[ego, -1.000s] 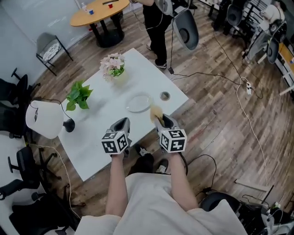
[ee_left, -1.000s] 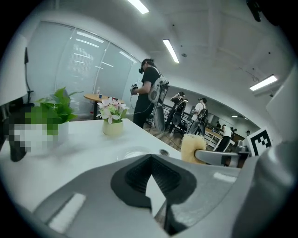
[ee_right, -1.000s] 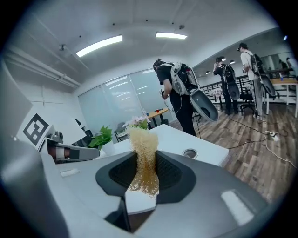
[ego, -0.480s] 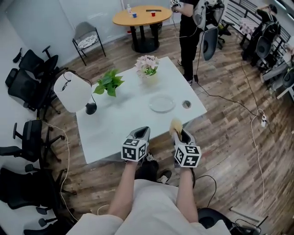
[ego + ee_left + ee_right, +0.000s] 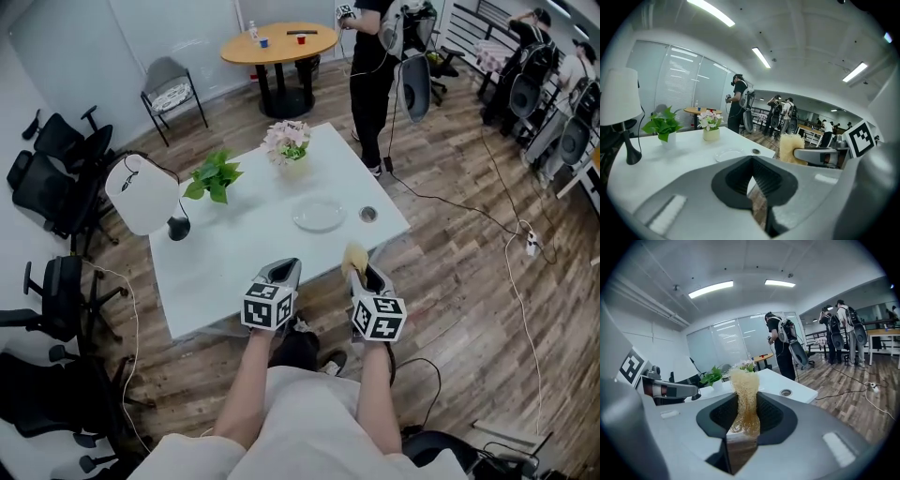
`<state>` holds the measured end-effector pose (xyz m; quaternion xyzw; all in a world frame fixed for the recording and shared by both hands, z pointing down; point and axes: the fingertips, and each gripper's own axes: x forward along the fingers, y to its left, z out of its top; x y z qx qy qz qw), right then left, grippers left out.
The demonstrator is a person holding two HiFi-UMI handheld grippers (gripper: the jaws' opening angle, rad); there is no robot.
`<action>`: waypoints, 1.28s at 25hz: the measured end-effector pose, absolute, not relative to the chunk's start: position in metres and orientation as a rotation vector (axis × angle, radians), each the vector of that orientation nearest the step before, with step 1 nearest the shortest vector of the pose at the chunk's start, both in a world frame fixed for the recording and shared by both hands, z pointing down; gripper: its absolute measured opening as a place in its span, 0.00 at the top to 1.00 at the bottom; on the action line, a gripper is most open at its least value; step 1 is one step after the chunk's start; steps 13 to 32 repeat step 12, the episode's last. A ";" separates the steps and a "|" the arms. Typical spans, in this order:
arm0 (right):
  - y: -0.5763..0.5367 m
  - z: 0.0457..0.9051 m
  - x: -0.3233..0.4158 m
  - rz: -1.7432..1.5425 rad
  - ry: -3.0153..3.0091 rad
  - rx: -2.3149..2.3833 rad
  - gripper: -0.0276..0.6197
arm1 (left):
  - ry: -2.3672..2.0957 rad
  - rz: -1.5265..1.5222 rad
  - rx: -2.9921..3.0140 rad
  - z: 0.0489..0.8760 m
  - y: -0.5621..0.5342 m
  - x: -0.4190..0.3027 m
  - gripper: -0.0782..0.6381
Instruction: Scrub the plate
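A white plate (image 5: 319, 216) lies on the white table (image 5: 234, 253), right of centre; in the left gripper view the plate (image 5: 729, 153) is small and far ahead. My right gripper (image 5: 362, 267) is held at the table's near edge, well short of the plate. It is shut on a yellow fibrous scrubber (image 5: 354, 254) that stands up between the jaws (image 5: 744, 394). My left gripper (image 5: 280, 273) hovers beside it at the same edge, its jaws together with nothing in them (image 5: 752, 161).
Near the plate is a small round dish (image 5: 367, 214). A flower pot (image 5: 287, 142), a green plant (image 5: 214, 176) and a white lamp (image 5: 141, 195) occupy the table's far and left side. A person (image 5: 373, 56) stands beyond the table. Office chairs (image 5: 56, 159) and floor cables (image 5: 469, 216) surround it.
The head view has swung, so the table now sits more centred. Both grippers stay together at the table's near edge, and the scrubber stays gripped.
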<state>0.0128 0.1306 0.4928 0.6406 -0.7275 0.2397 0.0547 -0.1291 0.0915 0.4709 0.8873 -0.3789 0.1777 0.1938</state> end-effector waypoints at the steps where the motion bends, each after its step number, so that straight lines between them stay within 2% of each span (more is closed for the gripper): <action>1: 0.131 0.493 0.014 0.727 -2.209 1.951 0.75 | -1.061 0.506 2.495 0.470 0.090 -0.129 0.89; 32: 0.127 0.485 0.023 0.732 -2.216 2.002 0.75 | -1.028 0.549 2.540 0.465 0.094 -0.117 0.89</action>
